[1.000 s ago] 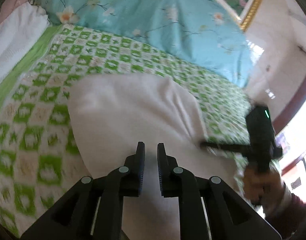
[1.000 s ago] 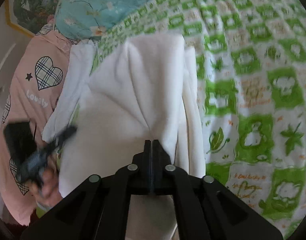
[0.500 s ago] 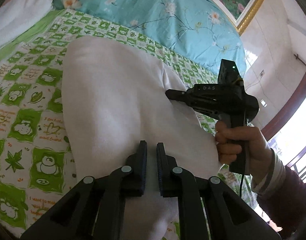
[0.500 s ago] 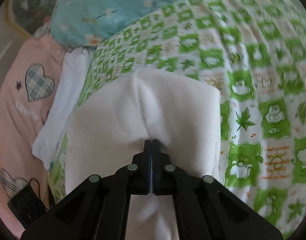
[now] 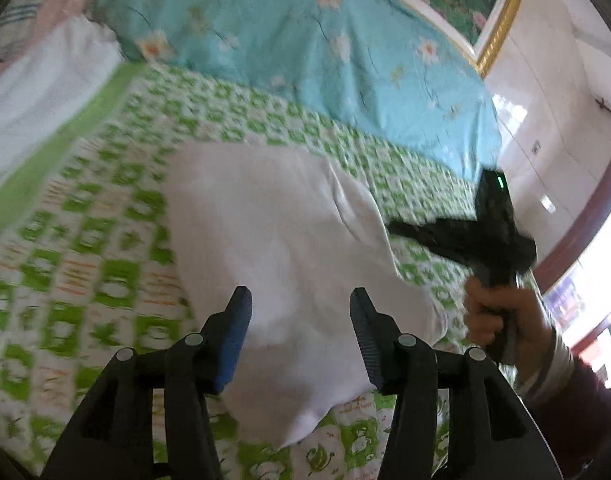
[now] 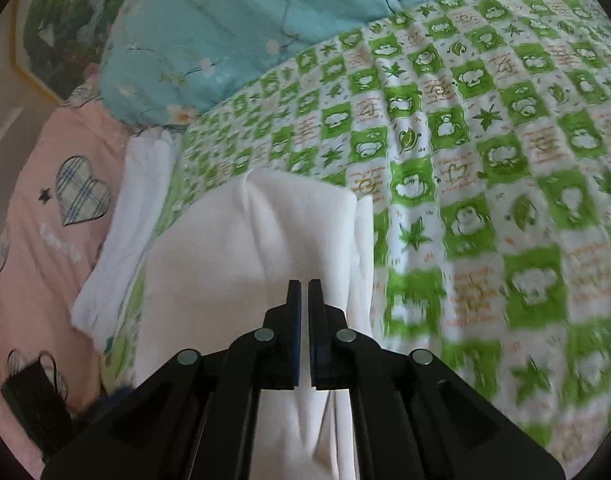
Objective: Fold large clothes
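White garment [image 5: 289, 248], soft folded slab on checked quilt [image 5: 85, 264]; left tongs [image 5: 300, 300] opening w/ nothing gripped, right tongs [image 6: 304, 284] closed.

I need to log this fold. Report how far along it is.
Done: the white garment already lies doubled into a compact stack on the green checked bedspread. In hand: the left gripper is opening, its pads clear of the cloth; the right gripper is shut, with cloth at its tips, though a pinch can't be confirmed. Left: perhaps a last fold or tidying the loose right edge.
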The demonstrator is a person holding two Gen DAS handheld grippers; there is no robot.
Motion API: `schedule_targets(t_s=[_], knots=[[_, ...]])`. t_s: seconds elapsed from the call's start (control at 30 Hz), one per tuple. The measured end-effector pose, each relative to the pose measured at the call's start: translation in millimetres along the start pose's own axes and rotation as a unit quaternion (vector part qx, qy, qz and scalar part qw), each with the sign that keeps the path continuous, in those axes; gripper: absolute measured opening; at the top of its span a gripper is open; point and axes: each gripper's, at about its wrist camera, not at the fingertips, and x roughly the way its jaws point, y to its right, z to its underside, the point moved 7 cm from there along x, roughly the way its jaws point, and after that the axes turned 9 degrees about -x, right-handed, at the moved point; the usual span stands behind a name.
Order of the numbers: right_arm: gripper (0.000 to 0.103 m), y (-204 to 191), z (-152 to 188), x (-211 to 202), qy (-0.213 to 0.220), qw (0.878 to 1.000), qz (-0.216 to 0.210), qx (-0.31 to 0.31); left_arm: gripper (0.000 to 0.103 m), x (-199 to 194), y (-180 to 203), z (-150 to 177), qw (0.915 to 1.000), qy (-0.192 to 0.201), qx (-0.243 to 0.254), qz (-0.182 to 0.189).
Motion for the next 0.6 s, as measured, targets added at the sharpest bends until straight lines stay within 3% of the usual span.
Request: schedule_targets(t_s=[0.07,0.1,0.17,0.43,0.47,0.5,0.6], knots=[[0.011,1,9,-10,-0.002,1.000,0.002,-0.002,0.059,-10,-8,-3,0.9998,0.009,-0.013,-0.015],[0.022,2,12,-13,-0.003,1.000,0.003,0.000,0.060,-11,-13,-4,0.9996,0.010,-0.018,-0.021],[0.035,7,20,-15,-0.006,1.000,0.005,0.008,0.062,-8,-25,1,0.9988,-0.001,-0.033,-0.037],[0.035,7,25,5,-0.020,1.000,0.015,0.001,0.062,30,-47,22,0.9942,-0.062,-0.080,-0.035],[0.029,7,23,12,-0.024,1.000,0.017,-0.002,0.062,34,-49,22,0.9932,-0.065,-0.094,-0.023],[0.005,6,21,17,-0.028,0.999,0.017,-0.005,0.062,36,-49,21,0.9927,-0.067,-0.098,-0.019],[0.004,2,14,9,-0.010,1.000,0.018,-0.012,0.061,37,-46,18,0.9936,-0.070,-0.087,-0.020]])
